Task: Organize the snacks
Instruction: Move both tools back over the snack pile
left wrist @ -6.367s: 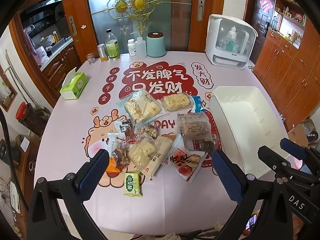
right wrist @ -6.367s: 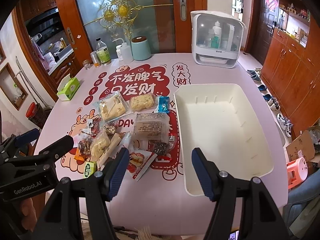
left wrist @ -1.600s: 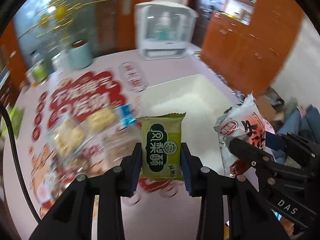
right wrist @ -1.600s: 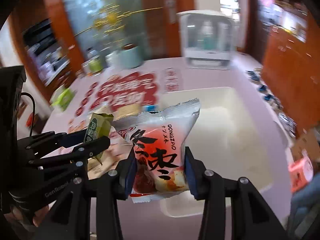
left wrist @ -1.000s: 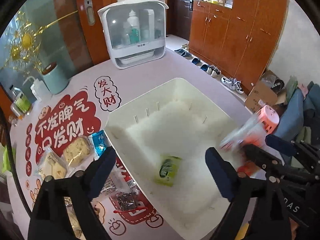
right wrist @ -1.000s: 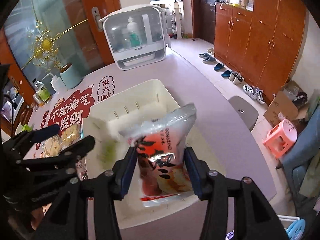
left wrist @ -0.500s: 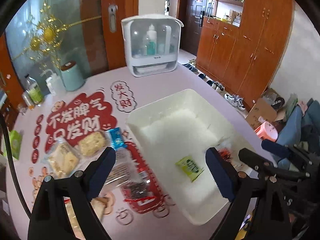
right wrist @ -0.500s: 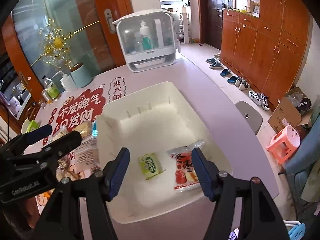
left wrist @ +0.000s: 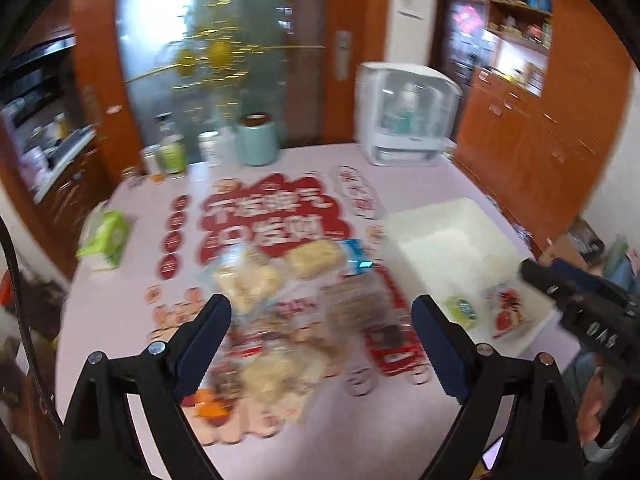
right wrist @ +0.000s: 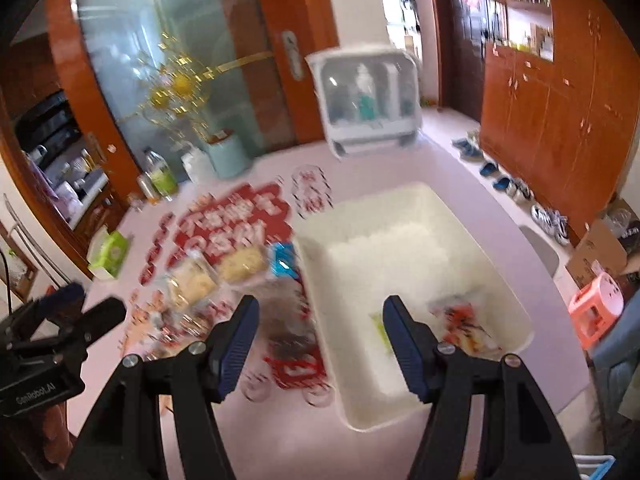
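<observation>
White bin [right wrist: 472, 236] on surface, open-top. Inside, near end: small green pkt [left wrist: 463, 311] lying flat, red/white snack bag [left wrist: 507, 313] flat just right of it. Remaining snacks [left wrist: 280, 304] piled loose left of bin, blurred.

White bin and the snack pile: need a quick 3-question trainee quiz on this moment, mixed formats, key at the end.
1. Multiple choice: which packets lie in the white bin? A) none B) a green packet and a red packet C) a blue packet only

2. True or false: the left tongs are shut on a snack.

3. Fill in: the small blue packet lies on the ____, just outside the bin's wall.

Key
1. B: the green packet and the red packet lie near the bin's near end.
2. False: both the left tongs and the right tongs are open with nothing between them.
3. table, at the edge of the snack pile.
</observation>
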Available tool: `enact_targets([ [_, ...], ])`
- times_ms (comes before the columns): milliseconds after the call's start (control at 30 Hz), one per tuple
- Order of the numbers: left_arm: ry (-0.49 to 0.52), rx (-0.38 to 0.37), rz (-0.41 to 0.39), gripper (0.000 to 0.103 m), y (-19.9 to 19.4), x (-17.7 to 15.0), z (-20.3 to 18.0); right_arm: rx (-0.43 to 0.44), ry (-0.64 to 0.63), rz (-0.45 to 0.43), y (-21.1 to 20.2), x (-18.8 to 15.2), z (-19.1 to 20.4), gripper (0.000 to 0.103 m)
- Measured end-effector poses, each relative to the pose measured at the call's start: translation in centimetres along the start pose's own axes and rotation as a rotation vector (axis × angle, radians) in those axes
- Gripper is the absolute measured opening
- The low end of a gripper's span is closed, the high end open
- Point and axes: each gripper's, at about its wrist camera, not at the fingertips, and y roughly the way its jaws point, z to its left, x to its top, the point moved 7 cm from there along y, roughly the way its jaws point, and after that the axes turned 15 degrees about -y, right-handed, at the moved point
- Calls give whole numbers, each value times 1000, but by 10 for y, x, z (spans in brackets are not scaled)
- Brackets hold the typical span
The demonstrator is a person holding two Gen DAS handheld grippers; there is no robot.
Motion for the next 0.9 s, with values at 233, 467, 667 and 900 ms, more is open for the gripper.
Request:
enact_targets([
  [233,-92,115,-37,98,-18,8,100,6,-77,-58,-11,19,62,65],
  [467,-121,157,-18,98,-4,1,163,52,-173,29,9,14,122,65],
  [667,-120,150,69,98,31,-19,198,66,-209,133,36,-5,162,65],
  [900,-95,94,196,98,81,-49,205,141,-166,296,82,-36,190,65],
])
